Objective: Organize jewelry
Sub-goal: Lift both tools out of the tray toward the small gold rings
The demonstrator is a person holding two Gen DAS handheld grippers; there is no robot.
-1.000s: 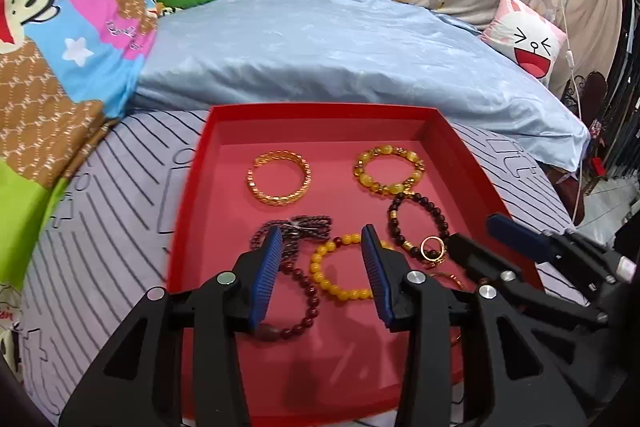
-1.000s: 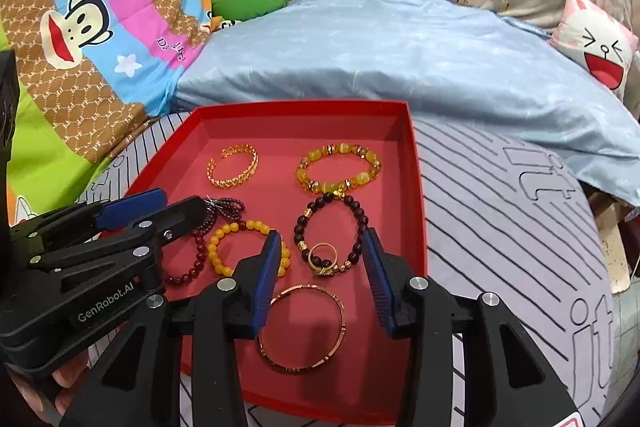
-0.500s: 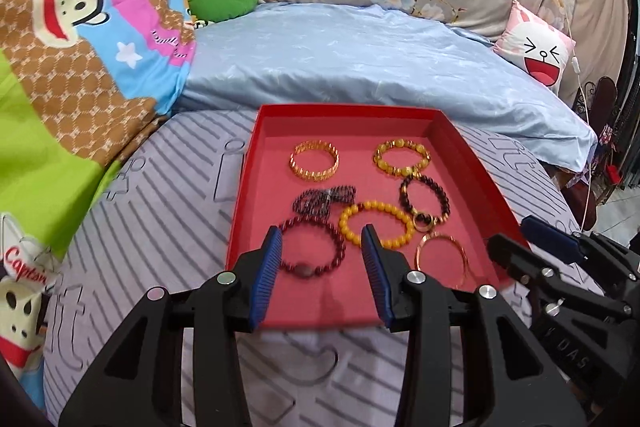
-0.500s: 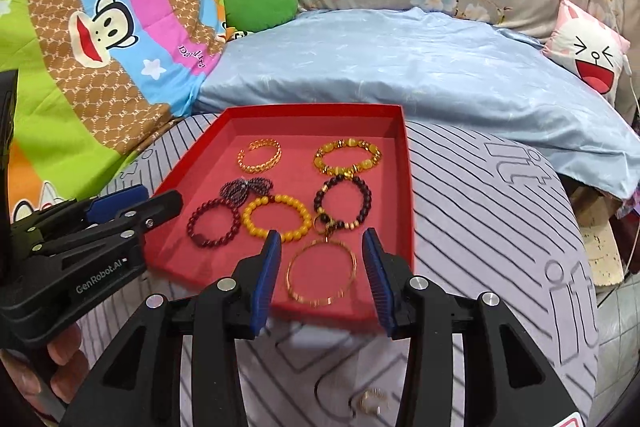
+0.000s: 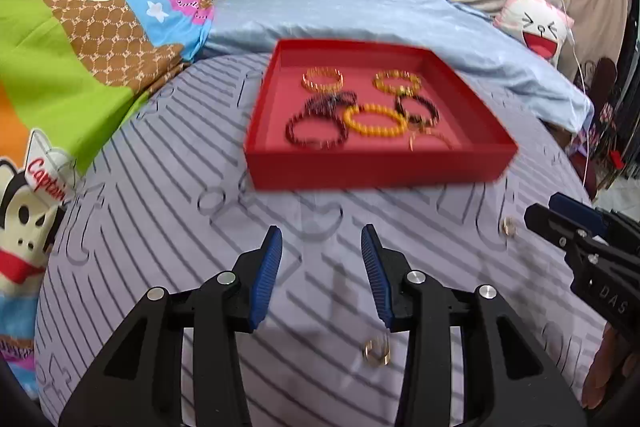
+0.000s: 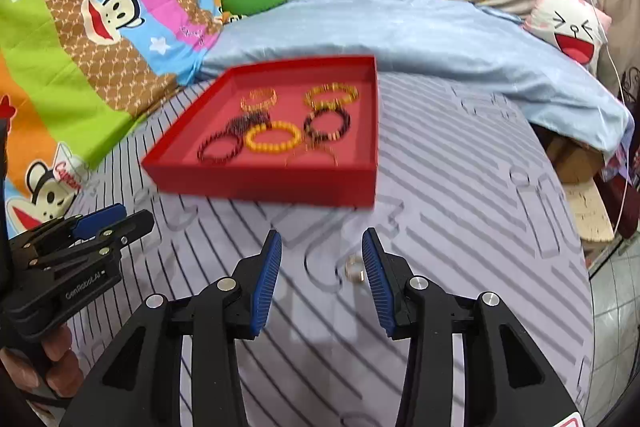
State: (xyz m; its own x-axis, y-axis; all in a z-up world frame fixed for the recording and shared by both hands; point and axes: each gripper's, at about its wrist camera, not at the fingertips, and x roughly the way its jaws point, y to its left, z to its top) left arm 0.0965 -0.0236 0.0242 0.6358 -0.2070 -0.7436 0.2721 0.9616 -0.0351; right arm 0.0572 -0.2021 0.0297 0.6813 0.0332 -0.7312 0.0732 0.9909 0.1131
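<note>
While both grippers hung over the grey striped mat [image 5: 168,211], the red tray [image 5: 372,167] sat on it toward twelve o'clock of them, its far edge against a pale blue pillow [image 5: 360,15]. The tray held the bracelets, blurred but tellable: a gold chain bracelet [image 5: 322,79] at the tray's eleven o'clock, a yellow-and-gold beaded bracelet [image 5: 396,81] at one o'clock, a dark red beaded bracelet [image 5: 314,131] at seven o'clock, a yellow beaded bracelet [image 5: 375,121] in the middle, a dark beaded bracelet [image 5: 418,107] at three o'clock, and a thin gold bangle [image 5: 430,141] at five o'clock, half hidden by the near wall. A tangled dark strand [image 5: 332,99] lay between the gold chain bracelet and the dark red one. Outside the tray, a small gold ring [image 6: 354,267] lay on the mat just inside the right-hand finger of the right gripper [image 6: 322,275], not clearly touching it; a second small ring [image 5: 376,351] lay on the mat below the left gripper [image 5: 321,273]. Both grippers' fingers stood parted and held nothing.
</note>
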